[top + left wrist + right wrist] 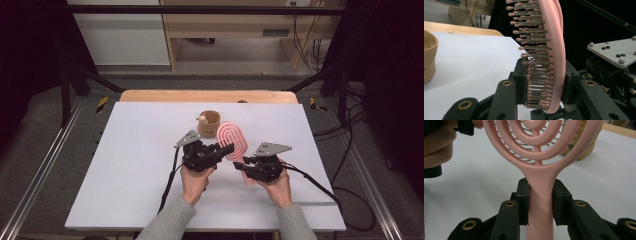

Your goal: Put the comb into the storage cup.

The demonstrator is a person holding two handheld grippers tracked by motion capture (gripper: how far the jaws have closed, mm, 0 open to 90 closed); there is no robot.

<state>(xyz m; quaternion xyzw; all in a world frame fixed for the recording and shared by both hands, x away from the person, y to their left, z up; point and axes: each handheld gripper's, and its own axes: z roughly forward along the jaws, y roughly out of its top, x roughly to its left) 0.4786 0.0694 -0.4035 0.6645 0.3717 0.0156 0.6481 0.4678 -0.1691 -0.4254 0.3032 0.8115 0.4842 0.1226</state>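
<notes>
- Pink plastic paddle hairbrush with ringed open back and rows of pink-tipped bristles (234, 141): I see it held off the white table top (125, 165), between my two grippers, just in front of the small tan wooden cup (209, 123).
- Long axis: in the high view it runs from the handle, near my right hand, up and leftward to the head beside the cup. The brush stands on edge, bristles facing left toward my left hand.
- Right gripper (540, 202): jaws pinched on the brush handle just below the neck, one pad on each flat side. Handle runs straight along the jaws, head pointing away from the camera.
- Left gripper (544, 82): jaws pressed across the lower edge of the head, one pad on the bristle tips, the other on the pink back. It comes in from the left, crosswise to the brush axis. Some bristles look bent under the pad.
- So both grippers bear on the brush at once: right on the handle end, left on the head end, set roughly at right angles.
- My judgement: this reads as a hand-over. What the next move turns on is that the left grip sits on springy bristles, so it may be soft; I would test it before easing the right jaws off the handle.
- Cup stands apart from the brush head, close behind it; a swing of the head that way could clip it.
</notes>
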